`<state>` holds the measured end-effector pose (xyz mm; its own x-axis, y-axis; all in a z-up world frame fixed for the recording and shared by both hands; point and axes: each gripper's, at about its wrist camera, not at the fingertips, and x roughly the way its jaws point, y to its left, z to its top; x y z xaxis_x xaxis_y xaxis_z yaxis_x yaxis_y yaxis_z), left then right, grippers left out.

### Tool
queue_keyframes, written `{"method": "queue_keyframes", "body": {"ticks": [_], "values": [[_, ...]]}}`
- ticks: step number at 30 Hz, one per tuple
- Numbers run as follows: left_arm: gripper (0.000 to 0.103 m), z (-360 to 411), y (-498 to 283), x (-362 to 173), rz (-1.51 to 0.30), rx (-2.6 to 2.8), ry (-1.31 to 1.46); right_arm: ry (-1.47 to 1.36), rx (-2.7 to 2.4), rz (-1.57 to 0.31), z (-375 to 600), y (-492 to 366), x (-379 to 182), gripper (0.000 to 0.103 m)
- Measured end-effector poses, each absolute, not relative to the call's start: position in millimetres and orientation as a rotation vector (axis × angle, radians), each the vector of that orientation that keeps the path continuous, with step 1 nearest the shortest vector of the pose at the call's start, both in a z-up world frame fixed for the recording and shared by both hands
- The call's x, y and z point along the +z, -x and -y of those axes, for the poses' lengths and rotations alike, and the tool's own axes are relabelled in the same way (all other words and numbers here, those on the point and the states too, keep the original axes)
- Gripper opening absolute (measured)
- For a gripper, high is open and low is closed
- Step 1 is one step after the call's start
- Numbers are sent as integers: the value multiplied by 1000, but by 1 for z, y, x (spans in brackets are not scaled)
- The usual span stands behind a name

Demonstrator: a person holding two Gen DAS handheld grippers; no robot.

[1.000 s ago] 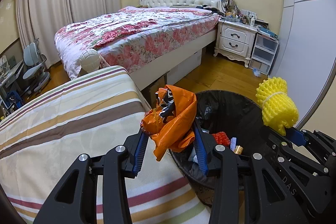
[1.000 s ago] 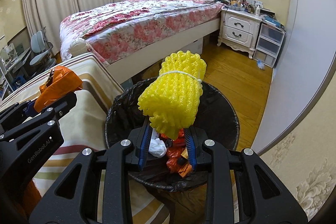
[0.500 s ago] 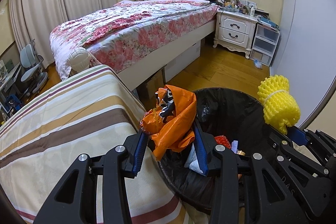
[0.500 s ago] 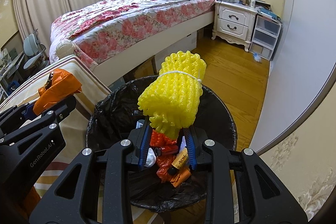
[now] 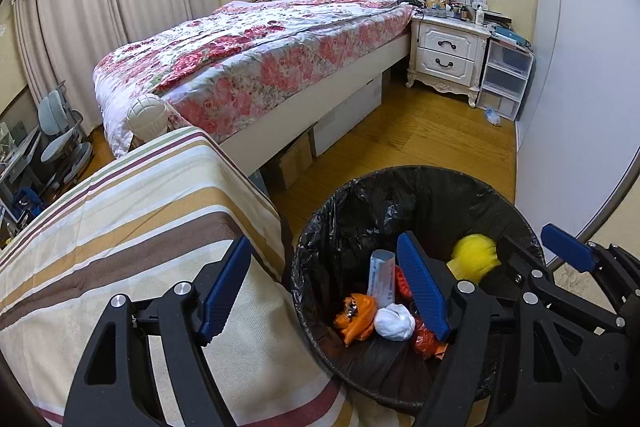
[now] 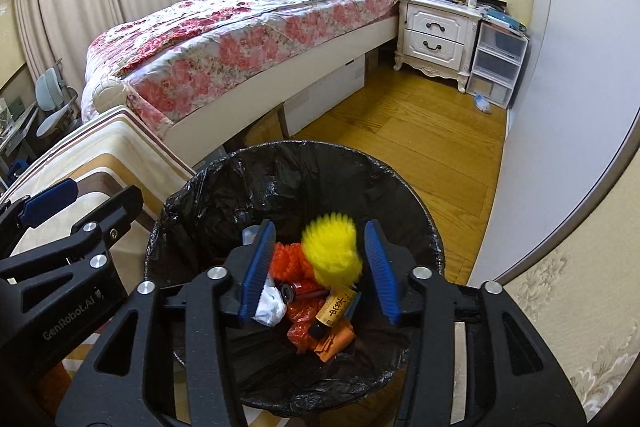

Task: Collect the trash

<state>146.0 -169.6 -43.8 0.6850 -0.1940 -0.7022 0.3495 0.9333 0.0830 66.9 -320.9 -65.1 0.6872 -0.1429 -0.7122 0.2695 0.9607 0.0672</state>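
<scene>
Right wrist view: a blurred yellow foam-net bundle (image 6: 332, 253) drops free between the right tongs (image 6: 320, 267), whose jaws have just been opening, into the round bin lined with a black plastic bag (image 6: 400, 187). Left tongs (image 5: 320, 287) have also just been opening, nothing between them; the crumpled orange plastic bag (image 5: 354, 315) lies among the bin's litter. Both pieces look light, soft and crushable, best pinched mid-body, beside the striped cloth-covered surface (image 5: 120, 219).

Bin liner (image 6: 224, 195): glossy black plastic, crinkled. Yellow foam net (image 6: 332, 255): soft, blurred. Floor (image 6: 420, 147) beyond bin: smooth varnished wood. Striped cover (image 5: 120, 227) beside bin: matt woven cloth. Gripper pads (image 5: 420, 283): ribbed blue plastic.
</scene>
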Motion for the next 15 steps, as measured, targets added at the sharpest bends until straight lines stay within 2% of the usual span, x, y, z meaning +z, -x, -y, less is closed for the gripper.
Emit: {"method": "queue_keyframes", "body": {"ticks": [3, 12, 15], "values": [[76, 165, -144, -42, -757, -304, -206, -165, -249, -774, 321, -63, -63, 60], [80, 139, -123, -29, -710, -282, -201, -146, -263, -746, 307, -48, -51, 75], [81, 128, -114, -24, -701, -278, -194, -141, -250, -740, 296, -40, -47, 77]]}}
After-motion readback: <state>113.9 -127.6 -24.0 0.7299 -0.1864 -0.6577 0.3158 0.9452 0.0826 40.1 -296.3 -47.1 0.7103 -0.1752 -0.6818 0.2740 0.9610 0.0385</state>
